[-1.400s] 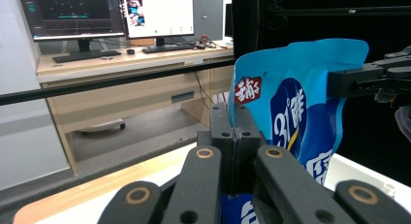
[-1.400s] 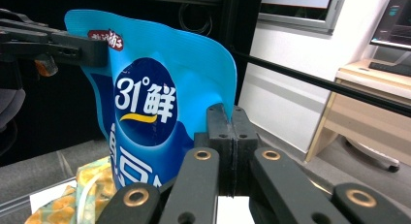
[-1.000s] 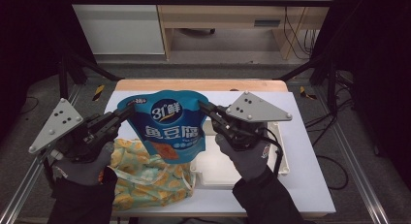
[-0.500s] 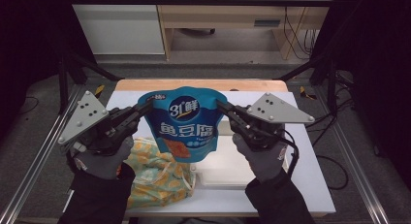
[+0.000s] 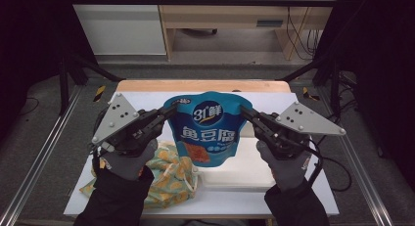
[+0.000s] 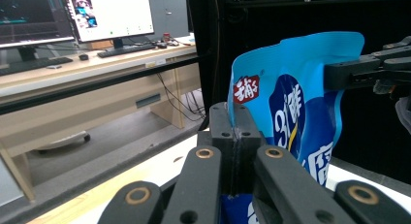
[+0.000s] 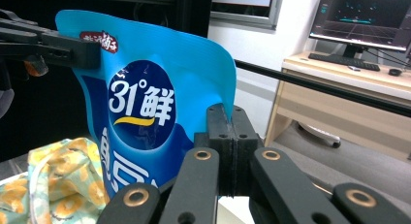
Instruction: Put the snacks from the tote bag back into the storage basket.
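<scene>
A blue snack pouch [image 5: 209, 128] with white lettering hangs upright above the table, held between both grippers. My left gripper [image 5: 170, 111] is shut on the pouch's upper left edge, and my right gripper [image 5: 244, 112] is shut on its upper right edge. In the left gripper view the jaws [image 6: 235, 136] pinch the pouch [image 6: 295, 112] rim, with the other gripper on the far corner. In the right gripper view the jaws [image 7: 227, 132] clamp the pouch [image 7: 155, 98] side.
A yellow and green patterned cloth bag [image 5: 169, 179] lies on the white table [image 5: 288, 199] under my left hand. A flat white board [image 5: 242, 169] rests below the pouch. A wooden strip [image 5: 200, 85] edges the table's far side. Metal frame rails [image 5: 44, 152] run along both sides.
Both grippers have carried the pouch to the right and a little farther from the person, over the middle of the table. Their hold on it is the same.
</scene>
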A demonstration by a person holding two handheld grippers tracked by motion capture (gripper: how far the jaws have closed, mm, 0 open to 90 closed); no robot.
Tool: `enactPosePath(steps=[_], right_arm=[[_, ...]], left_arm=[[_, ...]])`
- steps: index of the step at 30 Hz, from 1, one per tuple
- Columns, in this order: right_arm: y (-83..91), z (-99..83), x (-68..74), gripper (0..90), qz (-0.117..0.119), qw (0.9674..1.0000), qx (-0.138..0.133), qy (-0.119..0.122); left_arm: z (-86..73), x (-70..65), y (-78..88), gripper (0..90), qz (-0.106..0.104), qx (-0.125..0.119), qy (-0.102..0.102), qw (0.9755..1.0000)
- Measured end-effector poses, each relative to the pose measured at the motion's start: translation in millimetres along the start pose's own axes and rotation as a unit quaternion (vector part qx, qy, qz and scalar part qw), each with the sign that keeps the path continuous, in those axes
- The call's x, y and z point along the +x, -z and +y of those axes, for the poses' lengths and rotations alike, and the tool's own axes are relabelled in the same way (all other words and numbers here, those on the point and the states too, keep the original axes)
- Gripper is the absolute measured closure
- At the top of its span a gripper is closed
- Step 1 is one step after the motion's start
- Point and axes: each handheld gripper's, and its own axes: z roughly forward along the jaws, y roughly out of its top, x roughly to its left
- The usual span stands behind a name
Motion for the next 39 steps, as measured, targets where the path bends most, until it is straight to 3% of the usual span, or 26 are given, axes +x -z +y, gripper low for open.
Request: enactPosePath(steps=[29, 39], right_arm=[[26.2, -37.9, -25.2, 90.0, -0.030, 0.9992, 0.018, -0.021], [23.7, -56.7, -28.1, 90.0, -0.033, 0.9986, 0.032, -0.026]], left_arm=[[-21.4, -22.8, -40.0, 89.8, -0.039, 0.022, 0.004, 0.9990], [-37.7, -24.3, -48.2, 89.8, -0.043, 0.040, 0.007, 0.9982]])
